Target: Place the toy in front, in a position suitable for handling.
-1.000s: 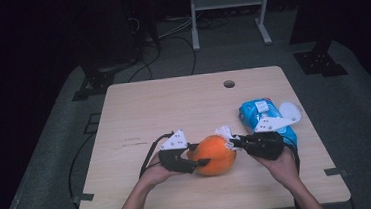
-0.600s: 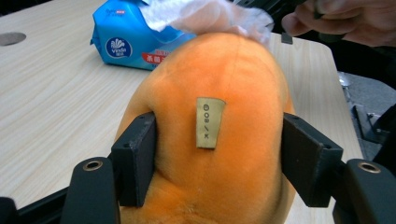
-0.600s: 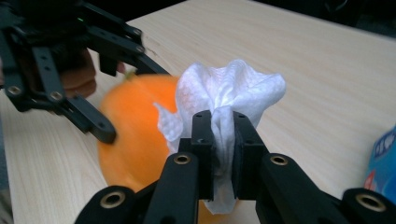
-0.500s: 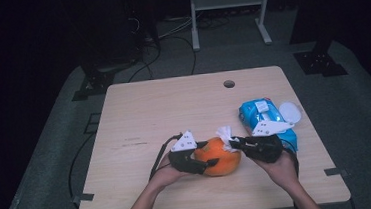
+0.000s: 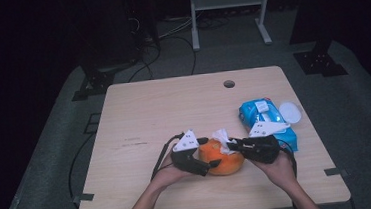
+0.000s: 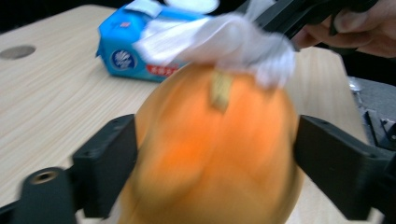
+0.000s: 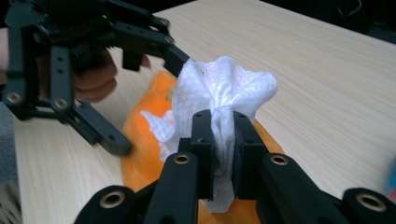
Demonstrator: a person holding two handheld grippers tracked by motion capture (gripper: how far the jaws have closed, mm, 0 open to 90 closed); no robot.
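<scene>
We hold a gripper in each hand over a pale wooden table [image 5: 144,117], working on an orange pumpkin-shaped object [image 5: 221,158] that sits between the two tools, near the table's front edge; the job in hand looks like wiping it with a white tissue [image 7: 219,93].

Our right gripper [image 5: 233,144] has its jaws narrowed tight on that tissue, which is pinched between the pads and puffs out beyond the tips; the wad rests on top of the orange object, just by its short tan stem [image 6: 219,88].

Our left gripper [image 5: 214,166] is what has changed: a second ago its jaws were clamped on the orange object's side, and they have just been opening; now they stand wide, one jaw on each flank of the object, which is between them (whether the pads still brush it we cannot tell, since the picture is blurred).

We judge that the left hand is letting go to take a fresh hold or turn the object, so that the tissue can reach another part of the skin; until it grips again the object is steadied only by the table.

Beyond the right jaws lies a blue pack of wipes [image 5: 264,116], with a white lid [image 5: 290,111] beside it.
</scene>
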